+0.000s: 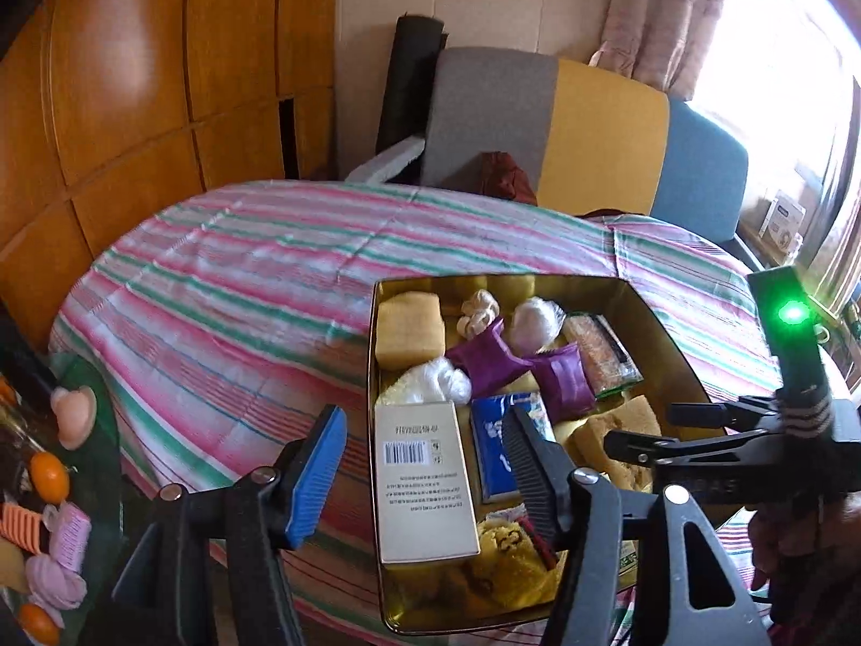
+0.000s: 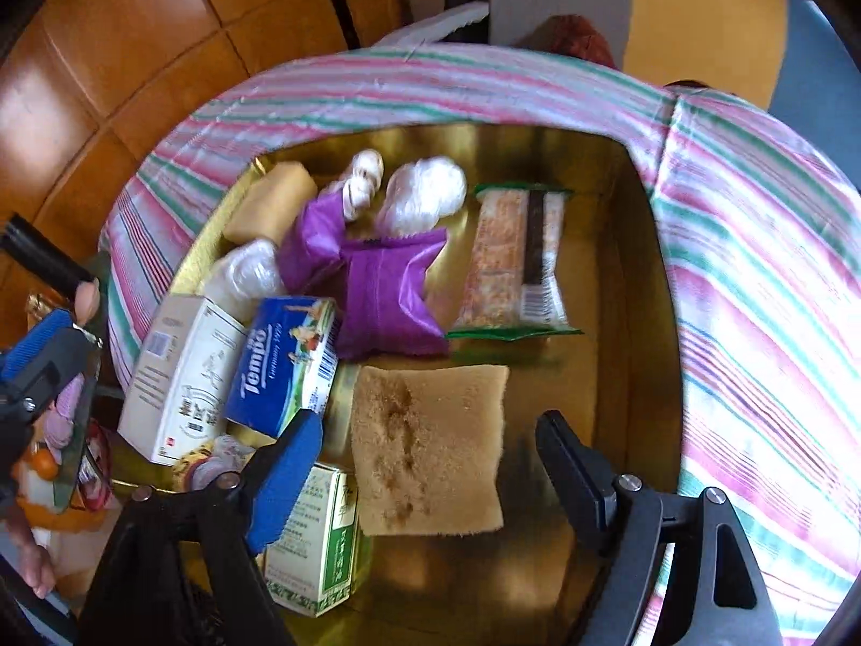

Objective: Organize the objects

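A gold metal tin (image 1: 667,323) (image 2: 640,290) sits on a striped cloth and holds several items: a white box (image 1: 422,484) (image 2: 177,377), a blue Tempo tissue pack (image 2: 285,360), two purple packets (image 1: 487,358) (image 2: 387,290), a snack bar (image 2: 511,258), a brown sponge (image 2: 430,447) and a green-and-white box (image 2: 317,538). My left gripper (image 1: 425,468) is open and empty over the tin's left side. My right gripper (image 2: 430,463) is open and empty just above the brown sponge. It also shows in the left wrist view (image 1: 646,430).
The striped cloth (image 1: 242,290) covers a round table. At the far left, a glass side surface (image 1: 97,457) holds oranges, pink socks and small items. A grey, yellow and blue chair (image 1: 592,134) stands behind the table, with wooden panels on the left.
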